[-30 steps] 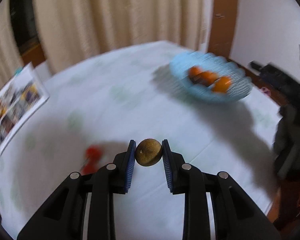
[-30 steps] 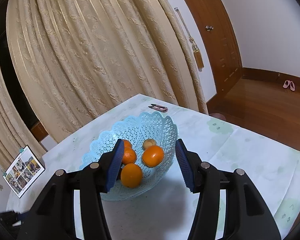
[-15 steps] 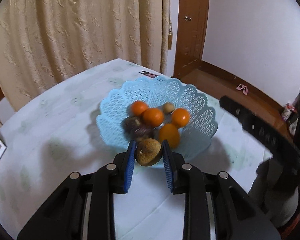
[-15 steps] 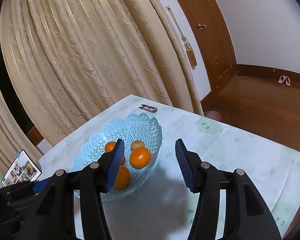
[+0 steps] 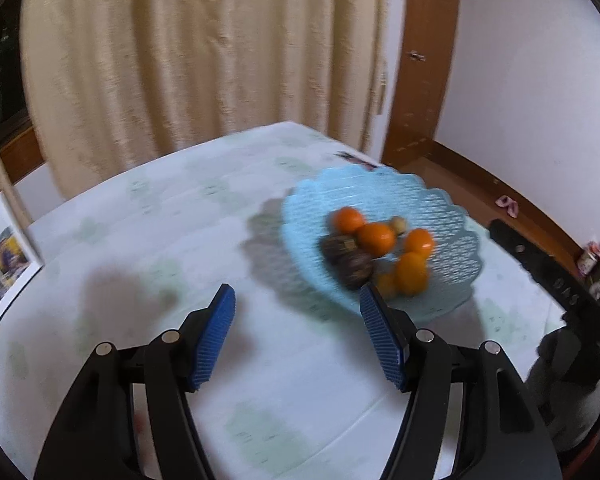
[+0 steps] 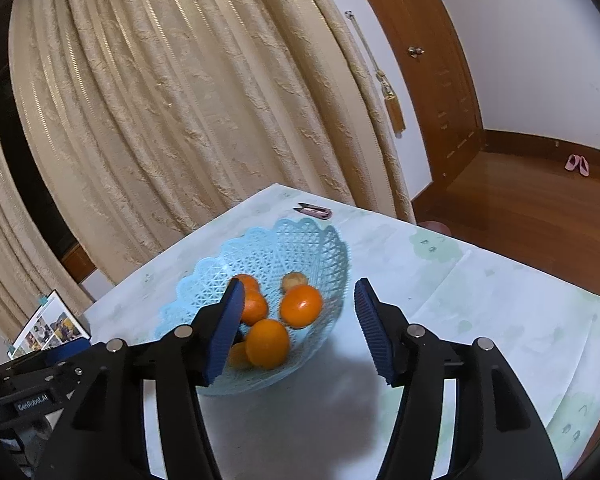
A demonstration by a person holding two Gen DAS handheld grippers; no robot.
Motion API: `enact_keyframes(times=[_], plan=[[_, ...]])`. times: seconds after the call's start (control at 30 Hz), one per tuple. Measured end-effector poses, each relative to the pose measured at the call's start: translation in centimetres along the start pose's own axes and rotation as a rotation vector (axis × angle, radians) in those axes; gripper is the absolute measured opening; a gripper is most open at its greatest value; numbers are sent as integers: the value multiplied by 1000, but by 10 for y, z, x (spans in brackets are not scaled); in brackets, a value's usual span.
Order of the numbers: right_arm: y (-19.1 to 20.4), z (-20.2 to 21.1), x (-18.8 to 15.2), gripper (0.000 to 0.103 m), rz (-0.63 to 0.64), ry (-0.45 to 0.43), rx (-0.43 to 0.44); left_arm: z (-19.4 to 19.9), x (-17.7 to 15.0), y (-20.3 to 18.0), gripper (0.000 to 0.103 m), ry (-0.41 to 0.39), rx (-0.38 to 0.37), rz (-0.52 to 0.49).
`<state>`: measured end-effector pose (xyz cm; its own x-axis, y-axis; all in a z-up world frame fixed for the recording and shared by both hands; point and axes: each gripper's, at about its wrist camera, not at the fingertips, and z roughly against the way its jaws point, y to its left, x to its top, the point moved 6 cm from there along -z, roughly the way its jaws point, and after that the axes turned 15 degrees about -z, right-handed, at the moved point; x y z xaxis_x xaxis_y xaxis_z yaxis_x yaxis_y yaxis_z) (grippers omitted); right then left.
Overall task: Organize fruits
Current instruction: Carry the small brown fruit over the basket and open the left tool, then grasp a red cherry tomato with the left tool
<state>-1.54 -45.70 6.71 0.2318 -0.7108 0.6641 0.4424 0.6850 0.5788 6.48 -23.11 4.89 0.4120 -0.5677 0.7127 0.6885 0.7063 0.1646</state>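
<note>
Fingers first: left gripper (image 5: 297, 300) jaws have just been opening, now spread wide, nothing between the blue pads (image 5: 214, 340), only bare tablecloth (image 5: 148, 240) under the gap. Left of it the cloth is open, with a photo sheet (image 5: 2, 256) at the table's left edge. Blue lattice basket (image 5: 452, 216) sits to the right of the gap, right fingertip overlapping its near rim in view; contact unclear, frame is blurred. Inside: 4 oranges (image 5: 376, 238), 2 dark brown fruits (image 5: 354, 266), 1 small tan fruit (image 5: 398, 224).

Right gripper (image 6: 300, 298) jaws have just been opening a little, also spread, empty, framing the basket (image 6: 284, 240) from the near side. Oranges (image 6: 267, 343) piled toward its near wall. Small clippers (image 6: 316, 211) lie near the far table edge behind the basket. Right of the basket the cloth is open up to the table's right edge.
</note>
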Motion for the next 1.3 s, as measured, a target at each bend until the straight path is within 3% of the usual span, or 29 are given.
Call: enact_keyframes(times=[0.33,0.53,0.87,1.3], plan=[[32,-7,-32,60,64,69,46,46,-55,80,65,27,158,118],[49,-10,-48,60,81,102,67,63,-91,110,65,60,218,180],[86,-14,-75,60,170,167,108,38,-146,102,63,171,157,227],[115,-22,-108,60,248,253,141,17,-167,98,34,206,109,234]])
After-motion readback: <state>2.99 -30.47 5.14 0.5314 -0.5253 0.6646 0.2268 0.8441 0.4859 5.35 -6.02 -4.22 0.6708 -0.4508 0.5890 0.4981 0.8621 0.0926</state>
